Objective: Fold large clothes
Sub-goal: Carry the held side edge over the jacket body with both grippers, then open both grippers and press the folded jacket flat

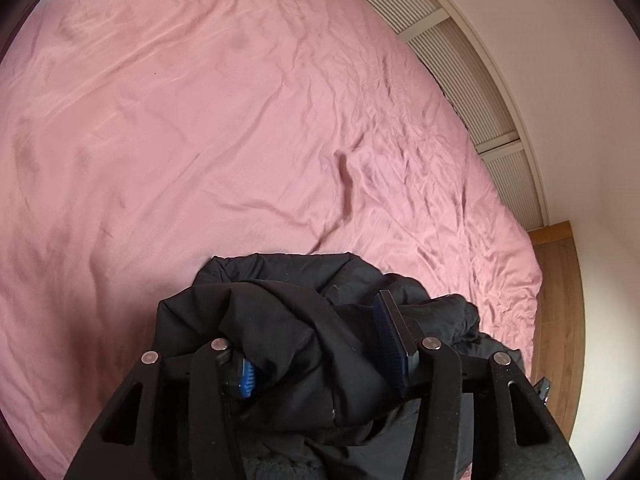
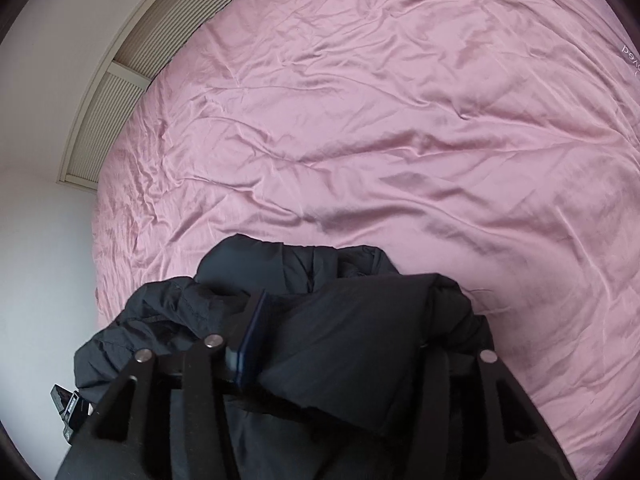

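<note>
A black padded jacket [image 1: 280, 280] lies bunched on the pink bed sheet [image 1: 200, 120], at its near edge. In the left wrist view, my left gripper [image 1: 316, 332] stands open around a thick fold of it. The blue pad of the right finger [image 1: 390, 336] shows bare, and the left pad is half buried in cloth. In the right wrist view the same jacket [image 2: 248, 256] is heaped over my right gripper [image 2: 344, 312]. Its jaws are apart: the left finger [image 2: 252, 328] stands clear of the fold and the right finger is hidden under fabric.
The wrinkled pink sheet [image 2: 400, 120] covers the whole bed. A ribbed beige panel [image 1: 460, 60] runs along the bed's side below a white wall [image 2: 40, 240]. Wooden floor [image 1: 560, 300] shows past the bed's corner. A small black part, perhaps the other gripper [image 2: 66, 408], peeks in low left.
</note>
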`<state>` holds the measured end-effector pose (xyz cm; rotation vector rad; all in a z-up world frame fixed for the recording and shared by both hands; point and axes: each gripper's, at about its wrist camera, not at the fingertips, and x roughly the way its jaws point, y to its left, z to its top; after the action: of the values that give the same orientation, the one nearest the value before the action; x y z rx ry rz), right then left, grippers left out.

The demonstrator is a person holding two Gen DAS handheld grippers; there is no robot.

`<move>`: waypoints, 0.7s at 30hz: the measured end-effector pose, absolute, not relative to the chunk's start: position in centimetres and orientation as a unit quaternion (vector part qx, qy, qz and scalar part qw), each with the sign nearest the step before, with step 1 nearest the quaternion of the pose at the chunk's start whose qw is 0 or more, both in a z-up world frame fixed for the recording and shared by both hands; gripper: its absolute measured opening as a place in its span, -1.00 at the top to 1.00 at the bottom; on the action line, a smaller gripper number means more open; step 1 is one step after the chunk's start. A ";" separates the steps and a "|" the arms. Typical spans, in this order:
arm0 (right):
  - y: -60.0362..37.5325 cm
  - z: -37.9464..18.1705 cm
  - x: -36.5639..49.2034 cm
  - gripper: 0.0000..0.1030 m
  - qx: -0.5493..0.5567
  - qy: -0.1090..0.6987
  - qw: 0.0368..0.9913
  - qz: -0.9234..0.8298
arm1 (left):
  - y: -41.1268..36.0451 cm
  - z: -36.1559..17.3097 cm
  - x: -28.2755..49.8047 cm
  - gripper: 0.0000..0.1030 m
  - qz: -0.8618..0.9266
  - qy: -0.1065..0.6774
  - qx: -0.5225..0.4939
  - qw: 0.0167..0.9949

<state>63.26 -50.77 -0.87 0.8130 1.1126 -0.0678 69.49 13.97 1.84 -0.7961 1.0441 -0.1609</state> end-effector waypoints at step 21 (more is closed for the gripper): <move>-50.4 11.9 59.4 -0.56 0.339 0.418 0.843 0.003 | 15.4 13.6 64.8 -0.51 -0.047 0.401 -0.304 0.863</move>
<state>59.45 -50.38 11.95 0.7162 0.8824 0.0062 64.81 15.36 13.61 -0.6379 0.8402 -0.0978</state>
